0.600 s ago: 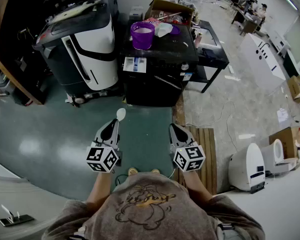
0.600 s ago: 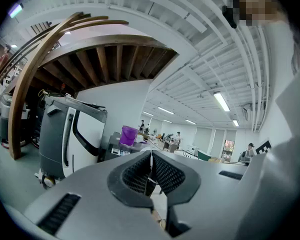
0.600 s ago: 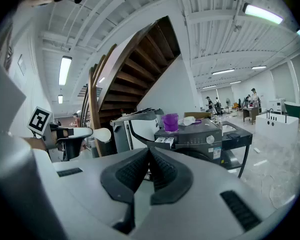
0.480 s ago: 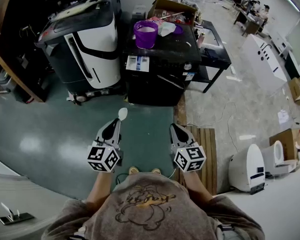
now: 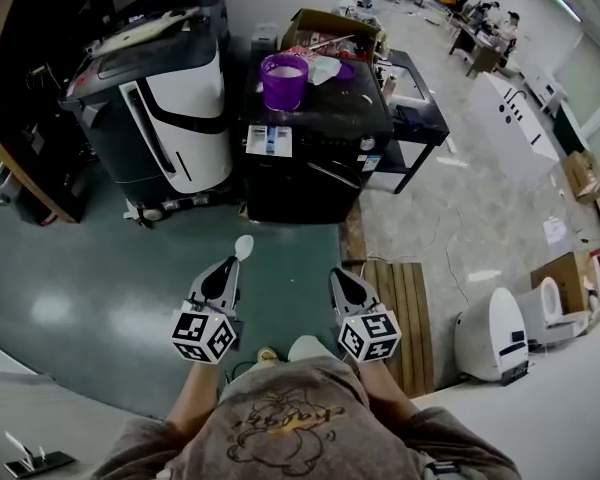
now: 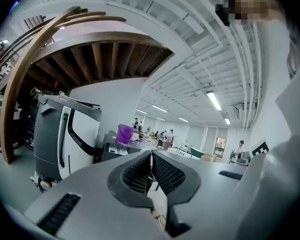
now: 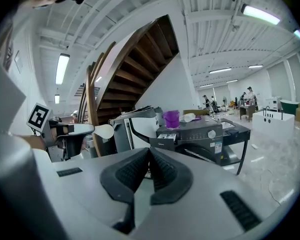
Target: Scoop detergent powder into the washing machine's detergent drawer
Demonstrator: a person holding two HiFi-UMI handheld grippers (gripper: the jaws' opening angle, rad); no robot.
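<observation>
A black washing machine [image 5: 315,163] stands ahead on the green floor, its white and blue detergent drawer [image 5: 269,140] pulled out at the top left. A purple tub [image 5: 283,80] holding white powder sits on its lid. My left gripper [image 5: 230,262] is shut on the handle of a white spoon [image 5: 243,245], whose bowl points toward the machine. The right gripper [image 5: 337,276] is shut and empty, level with the left one. Both hang well short of the machine. The right gripper view shows the spoon [image 7: 104,131], tub [image 7: 171,118] and drawer [image 7: 165,138].
A tall grey and white machine [image 5: 165,98] stands left of the washer, beside a wooden stair stringer [image 5: 20,183]. Behind lie a cardboard box [image 5: 332,23] and a black table [image 5: 417,103]. On the right are a wooden pallet [image 5: 400,303] and a white appliance [image 5: 495,333].
Both grippers keep their pose and the spoon stays held. The view has shifted slightly, and a shoe now shows between the grippers below.
</observation>
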